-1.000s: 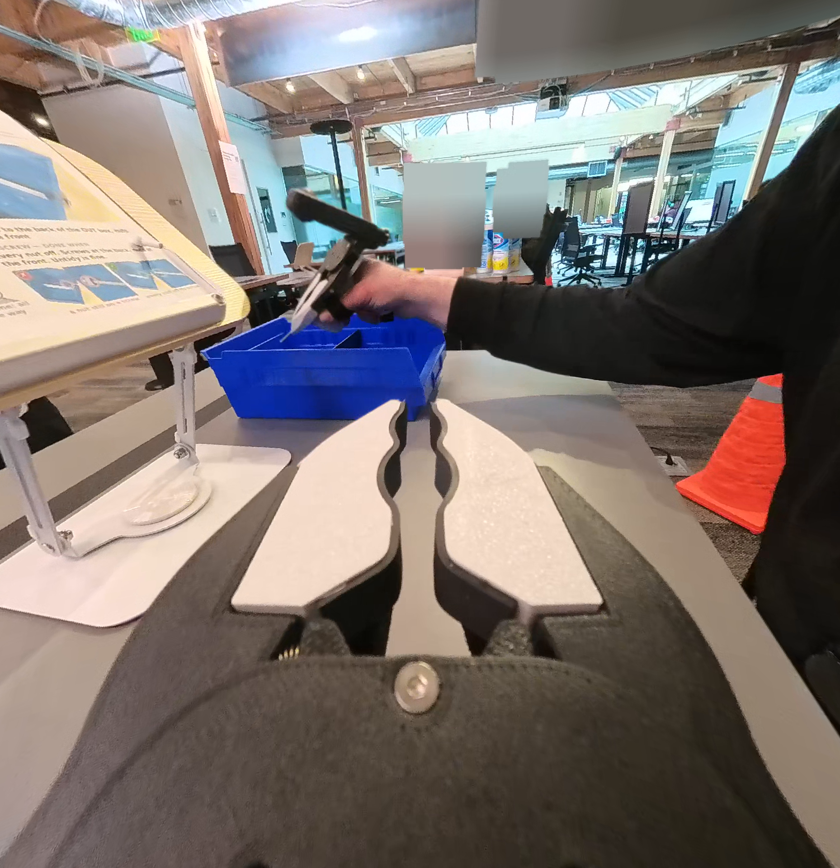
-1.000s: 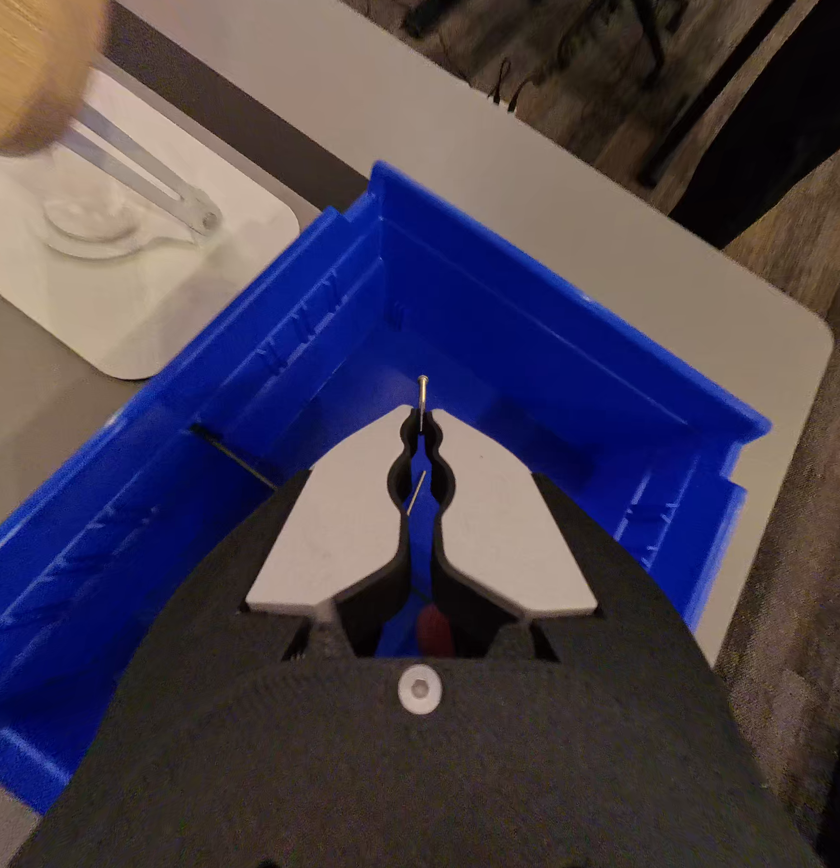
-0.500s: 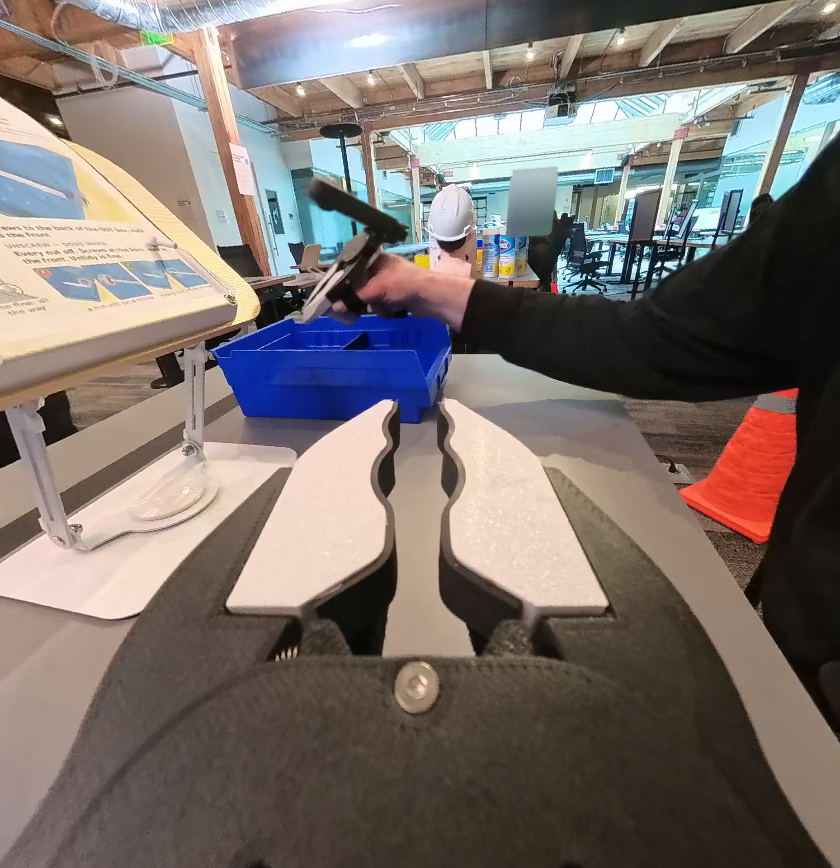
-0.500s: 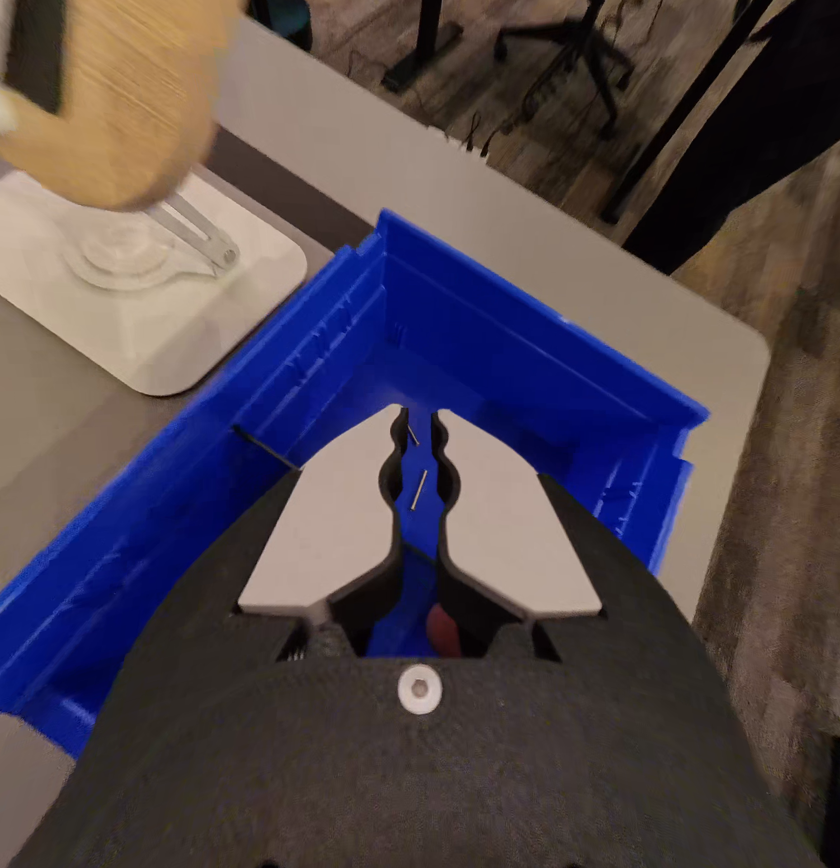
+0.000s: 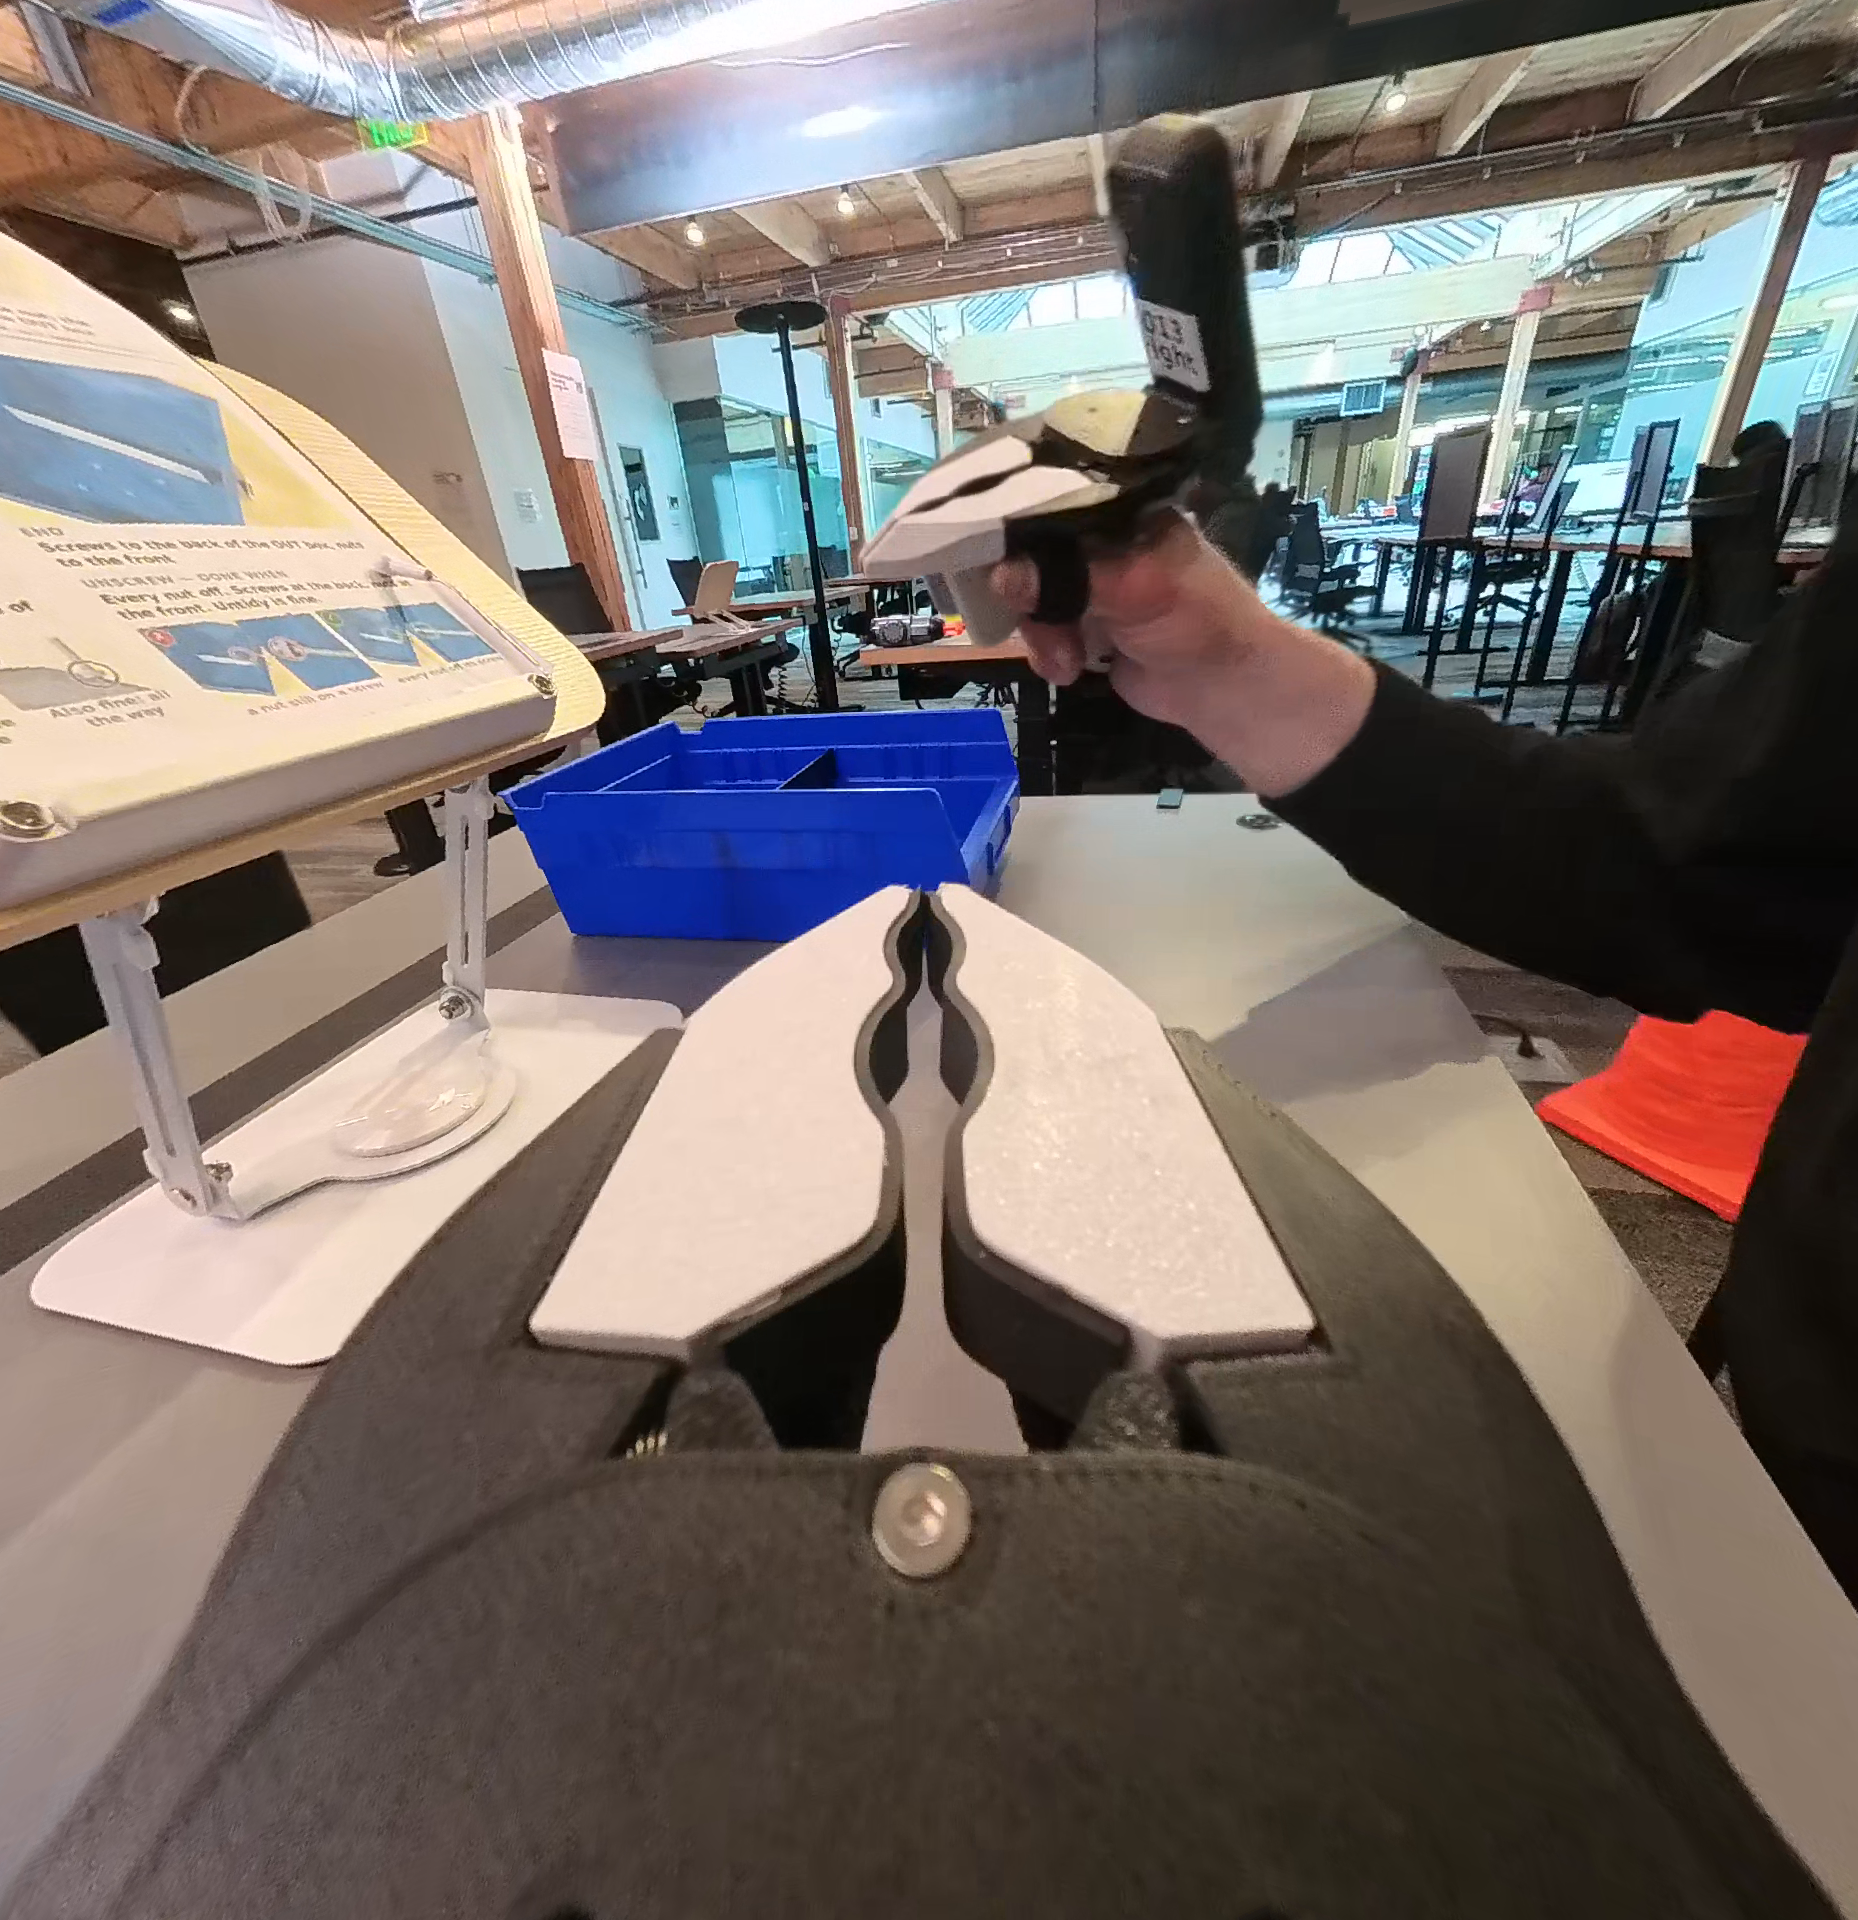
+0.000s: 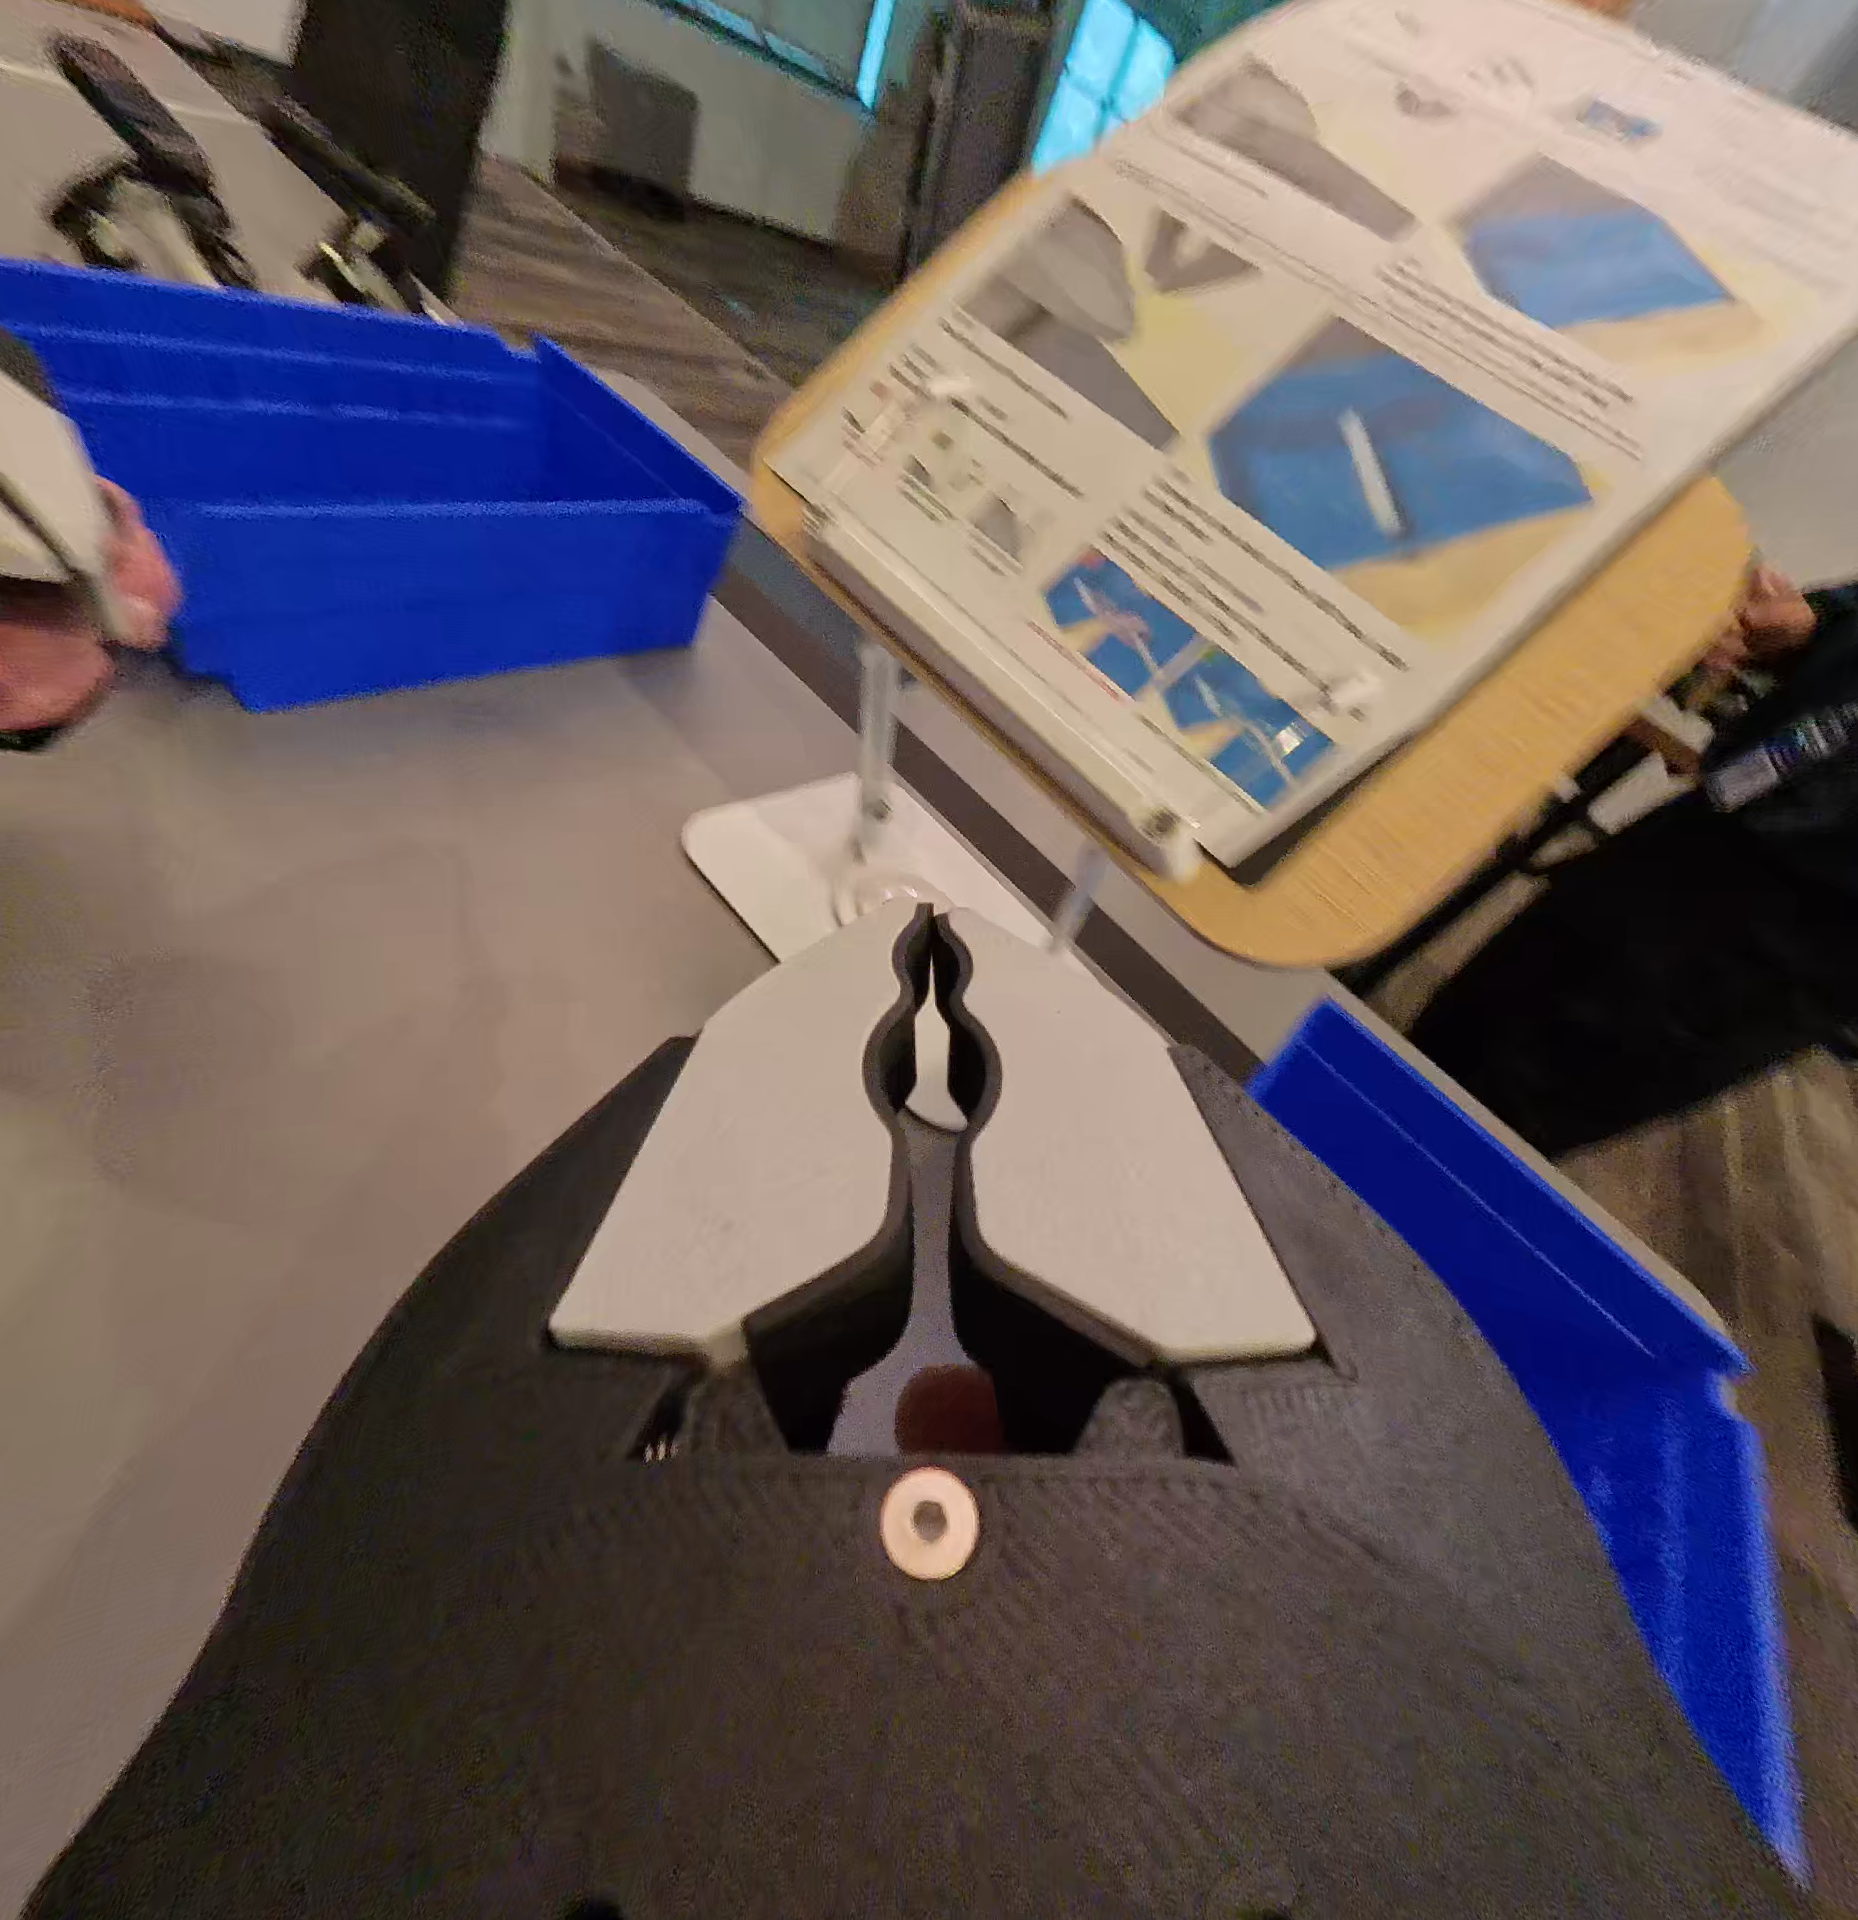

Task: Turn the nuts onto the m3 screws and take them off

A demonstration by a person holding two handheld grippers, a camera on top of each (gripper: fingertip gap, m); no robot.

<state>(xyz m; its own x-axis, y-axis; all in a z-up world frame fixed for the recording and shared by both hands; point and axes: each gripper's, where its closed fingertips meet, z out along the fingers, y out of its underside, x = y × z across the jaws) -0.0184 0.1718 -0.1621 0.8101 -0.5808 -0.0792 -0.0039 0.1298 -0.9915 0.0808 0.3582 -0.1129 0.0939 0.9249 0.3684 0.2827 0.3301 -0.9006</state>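
Right wrist view shows no clear screw or nut, only a thin blurred sliver between the pinched-together tips of the right gripper (image 6: 930, 925). Such tiny, stiff, slippery parts probably want gripping mid-shank. Left gripper (image 5: 920, 902) is closed and empty — blue bin (image 5: 759, 831) lies ahead, its contents hidden.

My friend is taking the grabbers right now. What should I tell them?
Left gripper: shut, empty, low over the grey table.
Right gripper: shut, held up in the air. The picture is too blurred to tell whether anything thin is pinched.
Things: a divided blue bin stands on the table ahead, and a second blue bin is at the right gripper's right. No screws or nuts show.
Done: cannot tell.
Left: probably find the screws and nuts in the bins, then turn the nuts on and off.
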